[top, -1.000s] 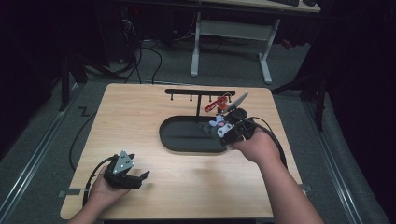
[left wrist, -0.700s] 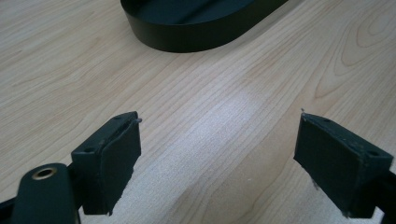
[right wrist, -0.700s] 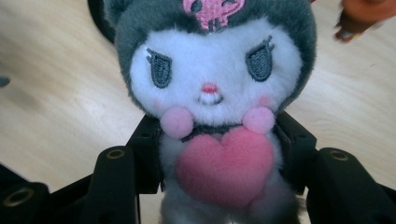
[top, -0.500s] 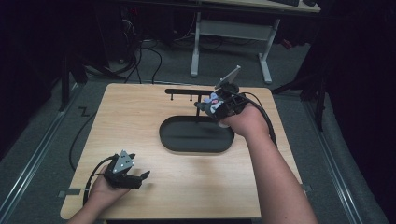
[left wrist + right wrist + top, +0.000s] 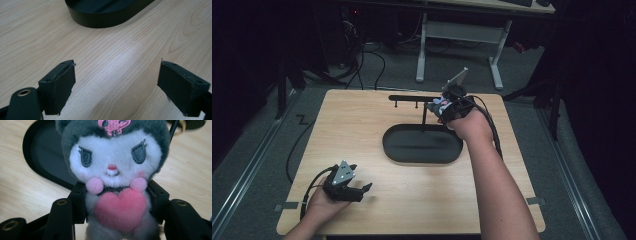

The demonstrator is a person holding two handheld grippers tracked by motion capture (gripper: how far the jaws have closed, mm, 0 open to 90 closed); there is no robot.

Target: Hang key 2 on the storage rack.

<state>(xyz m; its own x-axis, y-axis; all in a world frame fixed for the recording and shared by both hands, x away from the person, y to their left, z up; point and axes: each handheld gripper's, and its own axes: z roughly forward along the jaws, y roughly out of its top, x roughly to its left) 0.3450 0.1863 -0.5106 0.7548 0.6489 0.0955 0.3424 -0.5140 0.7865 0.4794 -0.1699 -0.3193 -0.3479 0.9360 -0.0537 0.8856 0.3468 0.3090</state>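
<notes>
Wooden table [image 5: 362, 130]: plush toy [image 5: 112, 170] upright (head up) between right gripper [image 5: 117, 205] fingers [image 5: 78, 202].

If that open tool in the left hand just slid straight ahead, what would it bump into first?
Probably the black oval tray: bare table lies between it and the left tool, though how far is hard to judge.

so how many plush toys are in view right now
1. The plush toy, white-faced with a grey hood and a pink heart, is clamped between the jaws of the right gripper, held up by the black rack behind the oval tray. None lies elsewhere on the table.
</notes>
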